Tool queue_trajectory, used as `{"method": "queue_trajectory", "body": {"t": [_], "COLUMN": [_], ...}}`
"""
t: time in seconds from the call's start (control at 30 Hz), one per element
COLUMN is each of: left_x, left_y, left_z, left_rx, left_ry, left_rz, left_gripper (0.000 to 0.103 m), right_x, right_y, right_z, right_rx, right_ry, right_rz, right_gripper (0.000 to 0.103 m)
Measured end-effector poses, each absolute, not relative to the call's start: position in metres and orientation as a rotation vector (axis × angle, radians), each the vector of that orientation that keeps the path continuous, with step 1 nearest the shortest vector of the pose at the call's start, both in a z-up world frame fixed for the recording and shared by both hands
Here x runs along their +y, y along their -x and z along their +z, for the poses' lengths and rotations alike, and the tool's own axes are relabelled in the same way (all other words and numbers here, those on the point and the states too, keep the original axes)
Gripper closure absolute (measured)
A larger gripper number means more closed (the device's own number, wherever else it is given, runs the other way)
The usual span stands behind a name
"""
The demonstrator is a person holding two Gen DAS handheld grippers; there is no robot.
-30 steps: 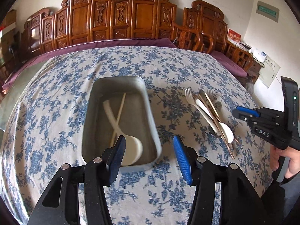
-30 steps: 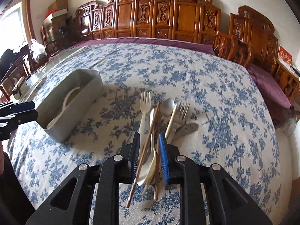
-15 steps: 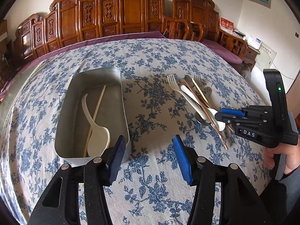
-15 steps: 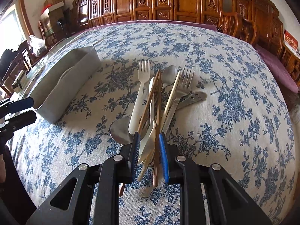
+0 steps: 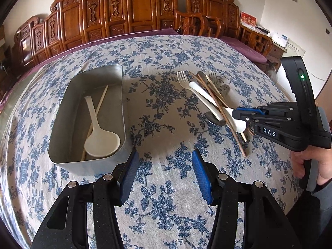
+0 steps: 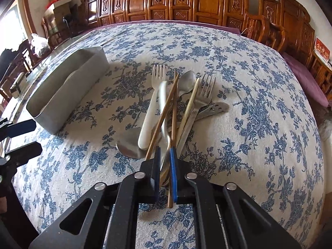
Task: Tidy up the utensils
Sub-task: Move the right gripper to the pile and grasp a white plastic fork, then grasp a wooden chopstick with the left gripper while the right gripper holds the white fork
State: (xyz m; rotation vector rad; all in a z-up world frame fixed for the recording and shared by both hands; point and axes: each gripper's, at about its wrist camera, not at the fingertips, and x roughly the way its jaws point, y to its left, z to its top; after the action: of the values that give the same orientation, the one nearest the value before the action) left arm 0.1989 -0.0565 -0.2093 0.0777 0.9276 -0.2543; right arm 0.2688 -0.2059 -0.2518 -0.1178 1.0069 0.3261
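- A white spoon [image 6: 164, 112] is pinched between the narrowed fingers of the right gripper [image 6: 165, 155]; a brown chopstick [image 6: 173, 124] appears caught in the same gap, so two pieces could be lifted at once.
- Neighbouring pieces in the utensil pile [image 5: 209, 97] could be dragged or scattered across the floral tablecloth [image 5: 166, 128] if the spoon is pulled free quickly.
- The left gripper [image 5: 164, 174] is held wide apart and empty, near the metal tray [image 5: 122, 95].
- Inside the tray, a white ladle spoon [image 5: 99, 132] and a pale chopstick [image 5: 101, 99] are seen lying crossed; forks, spoons and chopsticks are left tangled, well apart from it.
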Motion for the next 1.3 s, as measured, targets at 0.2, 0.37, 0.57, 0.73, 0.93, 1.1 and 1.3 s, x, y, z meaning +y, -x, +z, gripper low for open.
{"method": "queue_trajectory", "body": {"t": [0.2, 0.37, 0.57, 0.73, 0.93, 1.1, 1.3], "left_x": [-0.071, -0.086, -0.113, -0.134, -0.151, -0.157, -0.158], "left_y": [-0.198, -0.203, -0.215, -0.225, -0.238, -0.248, -0.256], "left_z": [-0.213, -0.219, -0.227, -0.235, -0.238, -0.242, -0.255], "left_rx": [0.945, 0.969, 0.998, 1.023, 1.035, 1.055, 1.109], "left_ry": [-0.093, -0.077, -0.055, -0.038, 0.006, 0.077, 0.179], "left_rz": [-0.252, -0.255, -0.278, -0.292, -0.282, -0.266, -0.254], "left_gripper": [0.053, 0.053, 0.053, 0.053, 0.053, 0.054, 0.072], "right_x": [-0.214, -0.221, -0.245, -0.261, -0.265, -0.264, -0.266], "right_y": [-0.272, -0.27, -0.271, -0.274, -0.278, -0.278, -0.279], "right_z": [-0.244, -0.228, -0.22, -0.221, -0.222, -0.22, -0.22], "right_rx": [0.99, 0.939, 0.918, 0.916, 0.919, 0.915, 0.914], "right_ry": [0.111, 0.124, 0.093, 0.063, 0.04, 0.027, 0.01], "right_rz": [0.322, 0.317, 0.29, 0.269, 0.274, 0.289, 0.288], "right_gripper": [0.101, 0.101, 0.101, 0.101, 0.101, 0.101, 0.101]}}
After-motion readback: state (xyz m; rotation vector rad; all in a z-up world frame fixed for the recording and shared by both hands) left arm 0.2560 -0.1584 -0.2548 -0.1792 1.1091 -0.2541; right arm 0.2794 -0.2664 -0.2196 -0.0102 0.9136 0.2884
